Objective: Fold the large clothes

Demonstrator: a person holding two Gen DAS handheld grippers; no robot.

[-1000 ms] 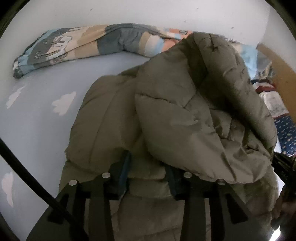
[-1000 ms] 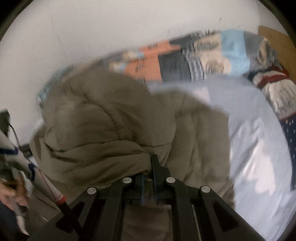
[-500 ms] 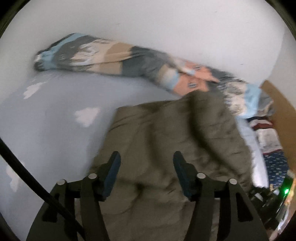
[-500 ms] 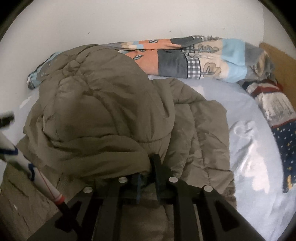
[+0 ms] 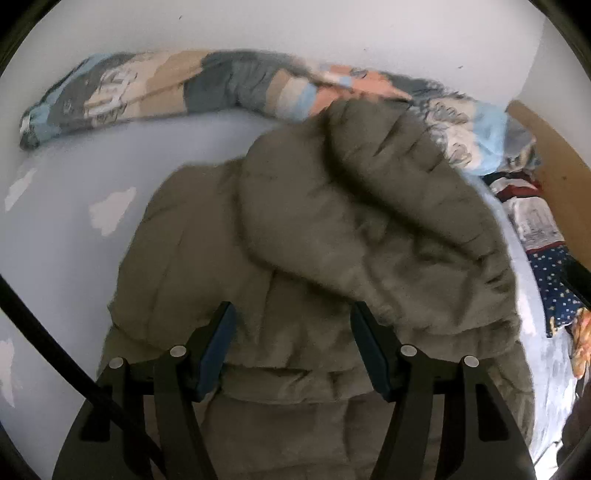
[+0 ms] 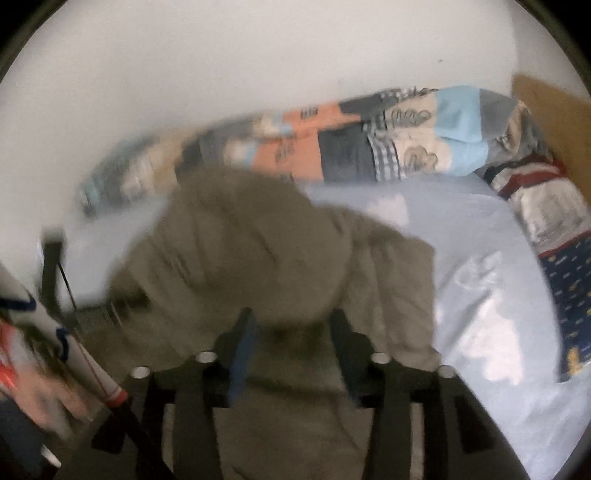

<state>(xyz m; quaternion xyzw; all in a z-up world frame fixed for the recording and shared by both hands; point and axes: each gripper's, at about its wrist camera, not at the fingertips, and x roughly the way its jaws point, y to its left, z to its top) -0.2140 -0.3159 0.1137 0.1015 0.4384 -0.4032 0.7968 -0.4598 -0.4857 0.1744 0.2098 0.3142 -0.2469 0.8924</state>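
Tongs come nearest in both wrist views. The left tongs point(image 5: 293, 341) stand parted above the olive padded jacket point(image 5: 332, 229), their blue-lined pads clear of the cloth on either side, nothing pinched between them; they have widened over the past moment. The right tongs point(image 6: 291, 345) have just been spreading too, and the blurred right wrist view shows a fold of the jacket point(image 6: 258, 258) lying between the parted jaws, with neither pad pressing on it. At the left edge of that view a person's hand point(image 6: 48, 402) is smeared by motion.

Beyond the tongs, the jacket rests on the bed point(image 5: 66, 236), doubled over itself so that a thick upper layer lies across the lower one. It sits on the pale blue sheet with white cloud shapes, toward the near edge. Farther back, a rolled patchwork quilt point(image 5: 166, 88) runs along the bed's far edge against the white wall point(image 5: 295, 26). More bunched fabrics point(image 5: 532, 218) fill the far right corner beside a wooden board point(image 5: 554, 162).
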